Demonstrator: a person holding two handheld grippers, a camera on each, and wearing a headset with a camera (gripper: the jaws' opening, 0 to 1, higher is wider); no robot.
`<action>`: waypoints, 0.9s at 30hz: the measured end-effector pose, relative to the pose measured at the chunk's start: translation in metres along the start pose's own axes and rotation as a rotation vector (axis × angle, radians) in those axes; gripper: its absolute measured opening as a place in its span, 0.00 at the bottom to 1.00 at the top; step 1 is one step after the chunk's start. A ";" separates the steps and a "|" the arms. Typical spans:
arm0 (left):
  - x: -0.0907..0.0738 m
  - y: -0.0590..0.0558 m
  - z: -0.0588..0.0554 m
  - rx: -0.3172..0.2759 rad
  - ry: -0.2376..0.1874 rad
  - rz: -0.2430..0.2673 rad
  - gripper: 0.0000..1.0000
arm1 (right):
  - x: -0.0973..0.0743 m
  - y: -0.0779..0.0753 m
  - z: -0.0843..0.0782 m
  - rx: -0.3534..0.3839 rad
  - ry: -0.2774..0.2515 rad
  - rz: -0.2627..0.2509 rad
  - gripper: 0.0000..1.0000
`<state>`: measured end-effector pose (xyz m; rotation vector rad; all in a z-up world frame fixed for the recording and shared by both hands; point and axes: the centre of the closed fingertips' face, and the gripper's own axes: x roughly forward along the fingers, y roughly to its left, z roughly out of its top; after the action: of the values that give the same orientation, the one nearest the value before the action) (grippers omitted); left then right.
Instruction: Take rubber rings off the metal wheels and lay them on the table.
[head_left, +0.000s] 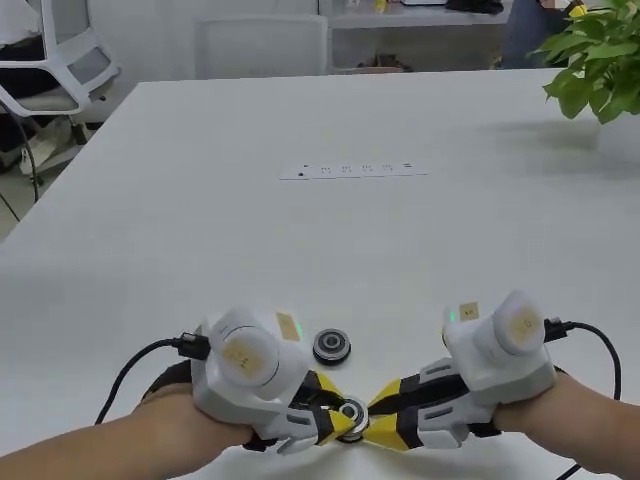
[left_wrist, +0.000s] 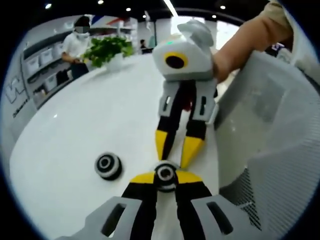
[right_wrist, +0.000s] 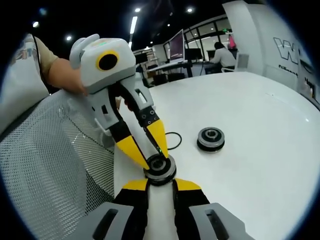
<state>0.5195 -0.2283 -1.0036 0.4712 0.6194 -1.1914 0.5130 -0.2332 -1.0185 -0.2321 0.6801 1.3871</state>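
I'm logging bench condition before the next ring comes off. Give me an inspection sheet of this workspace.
Surface: white table, bare, with a socket strip set into it.
Job's things: held wheel at the near edge; loose wheel lying on the table, dark rubber ring on.
Clutter: nothing seen.
Grippers: left gripper and right gripper meet tip to tip, both jaw pairs closed on the held wheel.
Cables: left cable and right cable, both black, trail back off the grippers.
Surroundings: potted plant far right, office chair far left.
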 end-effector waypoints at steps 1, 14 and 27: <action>0.000 0.000 0.000 0.001 -0.001 0.002 0.14 | 0.000 0.000 0.000 -0.002 0.002 0.000 0.17; 0.001 -0.001 0.000 0.017 0.004 0.026 0.14 | 0.001 -0.001 -0.004 -0.068 0.043 -0.033 0.09; 0.001 -0.001 0.000 0.025 0.005 0.032 0.14 | 0.000 -0.003 -0.006 0.019 0.044 -0.039 0.00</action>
<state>0.5190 -0.2293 -1.0040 0.5036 0.6003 -1.1690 0.5140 -0.2368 -1.0245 -0.2607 0.7215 1.3414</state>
